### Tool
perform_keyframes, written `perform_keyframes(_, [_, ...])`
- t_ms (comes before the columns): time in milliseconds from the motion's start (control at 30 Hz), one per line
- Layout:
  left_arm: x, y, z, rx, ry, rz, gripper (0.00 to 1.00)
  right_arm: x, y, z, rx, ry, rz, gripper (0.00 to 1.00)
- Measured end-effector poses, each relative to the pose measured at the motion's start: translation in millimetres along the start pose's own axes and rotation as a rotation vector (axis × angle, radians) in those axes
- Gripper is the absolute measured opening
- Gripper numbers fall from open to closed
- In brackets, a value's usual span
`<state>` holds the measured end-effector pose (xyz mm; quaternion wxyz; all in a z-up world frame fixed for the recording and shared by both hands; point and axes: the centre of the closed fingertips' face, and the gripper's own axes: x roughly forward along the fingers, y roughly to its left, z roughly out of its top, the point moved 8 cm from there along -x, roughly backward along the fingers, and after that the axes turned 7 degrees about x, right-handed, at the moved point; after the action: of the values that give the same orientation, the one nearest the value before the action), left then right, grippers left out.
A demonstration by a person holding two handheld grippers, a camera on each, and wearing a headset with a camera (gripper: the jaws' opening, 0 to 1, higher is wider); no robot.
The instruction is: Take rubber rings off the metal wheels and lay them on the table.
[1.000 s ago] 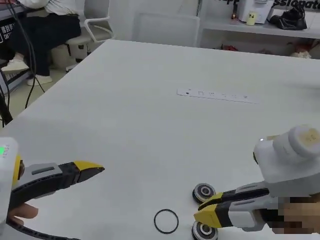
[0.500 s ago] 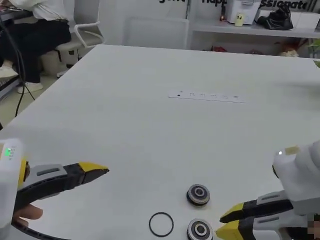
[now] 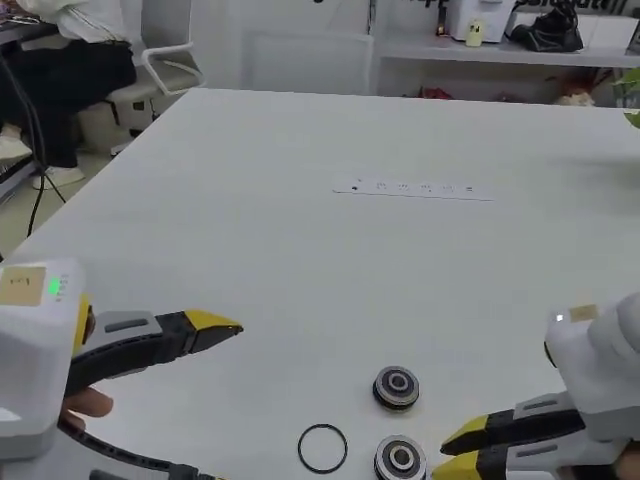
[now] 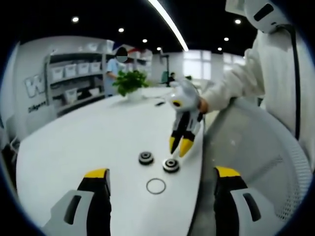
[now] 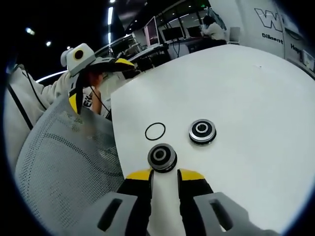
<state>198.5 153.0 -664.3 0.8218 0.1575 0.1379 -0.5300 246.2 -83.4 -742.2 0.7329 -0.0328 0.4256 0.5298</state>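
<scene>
My right tool (image 3: pixel 452 450), jaws narrowly apart, sits at 3 o'clock of the nearer wheel (image 3: pixel 400 458). The other wheel (image 3: pixel 396 387) is at its 12, and a loose rubber ring (image 3: pixel 323 447) lies on the desk (image 3: pixel 300 250) at 9. My left tool (image 4: pixel 161 173) gapes wide. I'd steady the hub with it, then hook the dark rim and peel.

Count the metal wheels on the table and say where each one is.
2. One wheel sits farther in on the table; the other wheel lies nearer the edge, just ahead of the right gripper, beside a loose rubber ring. None seems hidden.
</scene>
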Motion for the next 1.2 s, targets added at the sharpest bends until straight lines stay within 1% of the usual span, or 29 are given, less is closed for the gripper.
perform_keyframes(133, [10.8, 2.3, 5.5, 0.013, -0.01, -0.019, 0.84, 2.1, 0.0, -1.5, -0.001, 0.005, 0.005, 0.17])
perform_keyframes(233, [19.4, 3.3, 6.7, 0.031, -0.002, -0.035, 0.83, 3.3, 0.1, -2.2, -0.006, 0.009, 0.008, 0.17])
perform_keyframes(367, [30.1, 6.9, 7.2, 0.047, -0.006, -0.049, 0.81, 4.2, -0.3, -2.9, -0.011, 0.01, 0.007, 0.17])
perform_keyframes(533, [41.2, 10.9, 8.0, 0.018, -0.029, -0.081, 0.79, 5.0, -1.1, -3.0, -0.014, 0.004, 0.005, 0.18])
perform_keyframes(633, [48.0, 13.1, 9.4, 0.013, -0.037, -0.089, 0.77, 6.1, -1.0, -3.7, -0.016, 0.008, 0.008, 0.17])
perform_keyframes(733, [56.2, 15.0, 12.3, 0.018, -0.038, -0.106, 0.76, 7.2, -0.6, -3.8, -0.023, 0.01, 0.01, 0.17])
perform_keyframes(833, [62.7, 15.5, 15.7, 0.013, -0.049, -0.125, 0.74, 8.1, -0.3, -3.4, -0.027, 0.007, 0.012, 0.18])
perform_keyframes(933, [69.5, 14.6, 14.7, 0.017, -0.043, -0.147, 0.72, 8.5, -0.1, -3.2, -0.035, 0.005, 0.011, 0.18])
perform_keyframes(1000, [74.7, 13.2, 12.5, 0.026, -0.026, -0.171, 0.71, 8.9, 0.0, -3.2, -0.036, 0.003, 0.012, 0.18])
perform_keyframes(1033, [77.8, 11.8, 11.5, 0.031, -0.013, -0.193, 0.71, 9.1, 0.1, -3.3, -0.038, 0.004, 0.013, 0.18])
perform_keyframes(1200, [88.2, 10.3, 12.7, 0.03, -0.006, -0.225, 0.69, 10.3, 0.8, -3.8, -0.048, 0.007, 0.016, 0.18])
